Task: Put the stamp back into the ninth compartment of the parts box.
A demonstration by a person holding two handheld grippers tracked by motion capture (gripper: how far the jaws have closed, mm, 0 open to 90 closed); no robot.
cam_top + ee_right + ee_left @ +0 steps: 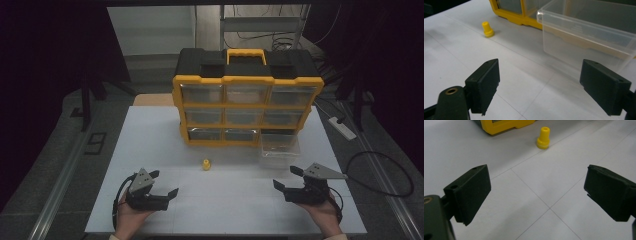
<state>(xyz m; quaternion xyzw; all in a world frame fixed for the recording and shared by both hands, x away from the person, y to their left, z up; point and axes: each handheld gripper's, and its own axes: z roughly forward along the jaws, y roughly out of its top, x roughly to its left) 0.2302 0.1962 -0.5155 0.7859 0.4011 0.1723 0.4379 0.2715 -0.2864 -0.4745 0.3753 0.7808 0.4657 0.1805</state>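
Small yellow plug point(543, 138) looks light, stiff plastic; probably grip narrow top. Left gripper point(160, 183), right gripper point(288, 178): jaws apart, empty.

A small yellow plug point(206, 164) stands upright on the white bench point(150, 150), wide base down and narrow neck up, ahead of the left claw point(164, 183) and well apart from it, off to the inner side. A clear plastic drawer point(280, 145), pulled out, sits open side up ahead of the right claw point(288, 178), near its tips. Behind both stands the yellow and black drawer cabinet point(247, 102), its lower right slot vacant.
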